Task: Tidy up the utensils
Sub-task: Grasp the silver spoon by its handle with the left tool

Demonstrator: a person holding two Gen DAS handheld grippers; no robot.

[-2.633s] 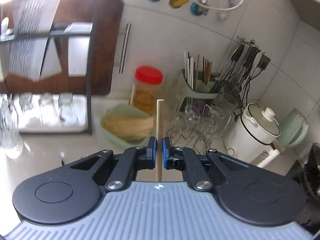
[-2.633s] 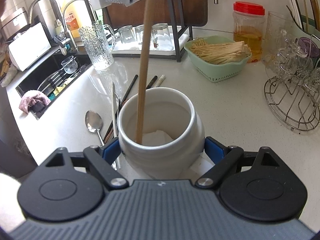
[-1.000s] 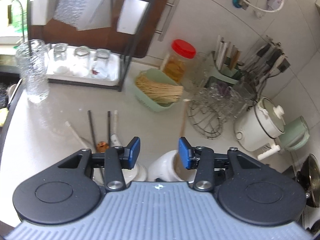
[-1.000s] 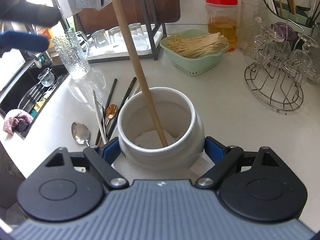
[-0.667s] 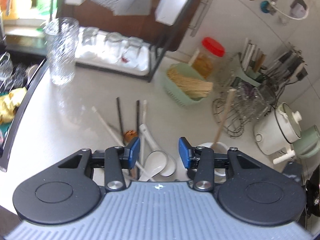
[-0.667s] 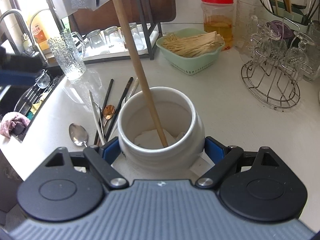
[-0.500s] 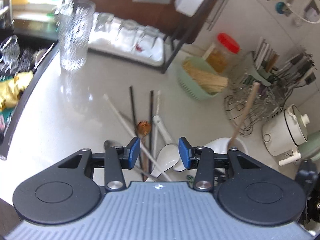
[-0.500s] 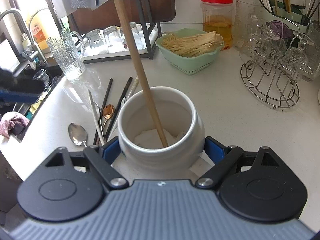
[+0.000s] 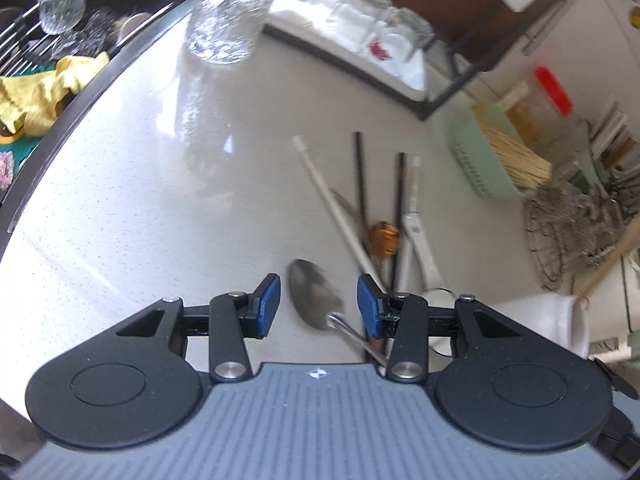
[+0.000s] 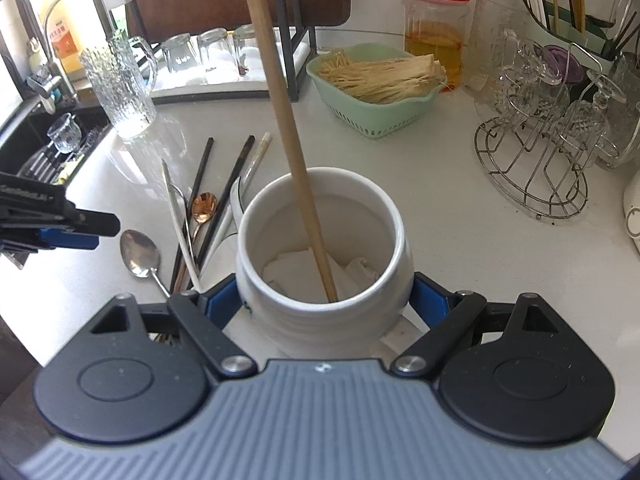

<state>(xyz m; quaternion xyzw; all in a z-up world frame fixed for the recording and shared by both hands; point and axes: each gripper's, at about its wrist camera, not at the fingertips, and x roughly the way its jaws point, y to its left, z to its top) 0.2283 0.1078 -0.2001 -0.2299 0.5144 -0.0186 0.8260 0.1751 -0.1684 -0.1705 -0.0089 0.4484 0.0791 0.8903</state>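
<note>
Jaws: left gripper (image 9: pixel 318 306) gapes over the steel spoon (image 9: pixel 316 300); right gripper (image 10: pixel 324 300) clamps the white jar (image 10: pixel 324 256). Spoon may skid on the bench (image 9: pixel 160 200).

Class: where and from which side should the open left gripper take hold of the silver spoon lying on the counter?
Probably the thin handle just behind the bowl of the silver spoon, from above: it lies flat, and the left gripper already straddles it.

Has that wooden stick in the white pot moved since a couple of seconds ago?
Yes. The wooden stick now leans in the white pot, its foot against the near rim; earlier it stood upright, clamped by the left gripper.
</note>
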